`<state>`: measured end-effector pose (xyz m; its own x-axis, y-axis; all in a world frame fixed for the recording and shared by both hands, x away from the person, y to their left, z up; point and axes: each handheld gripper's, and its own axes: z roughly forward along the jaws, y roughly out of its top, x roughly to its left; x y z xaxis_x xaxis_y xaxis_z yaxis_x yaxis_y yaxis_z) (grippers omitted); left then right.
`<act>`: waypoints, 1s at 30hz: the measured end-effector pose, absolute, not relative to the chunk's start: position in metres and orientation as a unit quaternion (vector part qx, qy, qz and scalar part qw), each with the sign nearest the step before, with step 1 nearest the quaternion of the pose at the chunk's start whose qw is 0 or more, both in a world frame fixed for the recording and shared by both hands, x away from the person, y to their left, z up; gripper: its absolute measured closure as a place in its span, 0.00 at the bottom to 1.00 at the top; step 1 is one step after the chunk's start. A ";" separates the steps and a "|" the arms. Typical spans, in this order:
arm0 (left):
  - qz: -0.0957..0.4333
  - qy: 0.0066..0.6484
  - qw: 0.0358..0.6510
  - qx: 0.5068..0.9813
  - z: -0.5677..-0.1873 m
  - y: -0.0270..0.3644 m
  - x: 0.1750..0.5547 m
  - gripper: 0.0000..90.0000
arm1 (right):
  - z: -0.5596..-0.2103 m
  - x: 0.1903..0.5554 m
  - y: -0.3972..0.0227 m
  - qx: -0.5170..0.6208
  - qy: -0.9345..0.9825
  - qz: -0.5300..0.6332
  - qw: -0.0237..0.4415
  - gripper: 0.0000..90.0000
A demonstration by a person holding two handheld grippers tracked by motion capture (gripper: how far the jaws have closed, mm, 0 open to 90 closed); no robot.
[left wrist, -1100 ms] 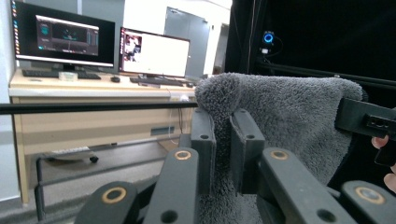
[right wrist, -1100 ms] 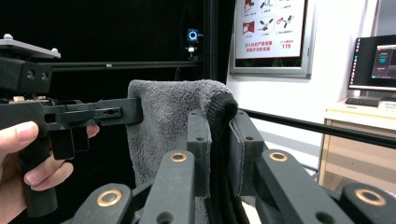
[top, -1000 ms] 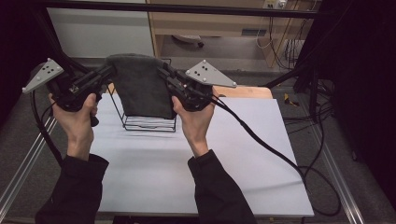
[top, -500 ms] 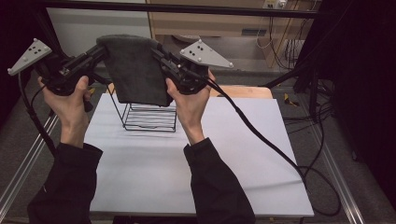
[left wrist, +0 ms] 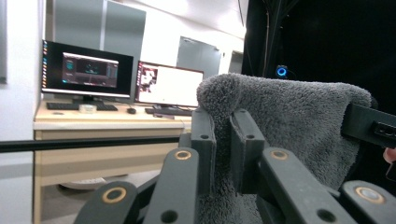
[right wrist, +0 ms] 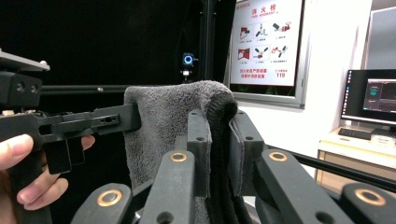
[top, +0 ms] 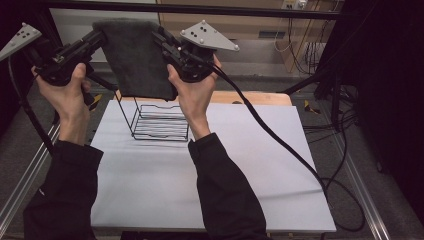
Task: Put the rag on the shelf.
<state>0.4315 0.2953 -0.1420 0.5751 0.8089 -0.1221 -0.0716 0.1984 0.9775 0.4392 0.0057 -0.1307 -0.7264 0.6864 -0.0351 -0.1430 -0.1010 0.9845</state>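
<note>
A dark grey towel [top: 135, 57] hangs folded between my two grippers, held up above the table. My left gripper [top: 100, 36] is shut on its top left corner; in the left gripper view the jaws pinch the fluffy towel [left wrist: 289, 121] edge at my left gripper [left wrist: 223, 140]. My right gripper [top: 159, 39] is shut on the top right corner, and in the right gripper view the towel [right wrist: 163, 121] fold sits squeezed in my right gripper [right wrist: 219, 144]. Below the towel stands a black wire rack [top: 161, 122] on the white table [top: 250, 165].
Cables [top: 280, 145] trail from the right gripper across the table's right side and off its edge. A wooden board [top: 260, 97] lies behind the table top. Metal frame rails [top: 25, 175] run along the left side. Desks with monitors [left wrist: 86, 70] stand farther off.
Both grippers have risen with the towel, lifting it up off the wire rack, which now stands uncovered. The towel's lower edge hangs just above the rack.
</note>
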 end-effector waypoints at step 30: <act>0.317 0.354 0.703 0.529 -0.120 0.301 0.474 0.90 | -0.106 0.488 0.017 0.230 0.597 0.706 0.305 0.90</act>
<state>0.4737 0.3009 -0.1199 0.5489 0.8199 -0.1624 -0.0707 0.2391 0.9684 0.4883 0.0172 -0.1056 -0.7080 0.7050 -0.0408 -0.1570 -0.1009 0.9824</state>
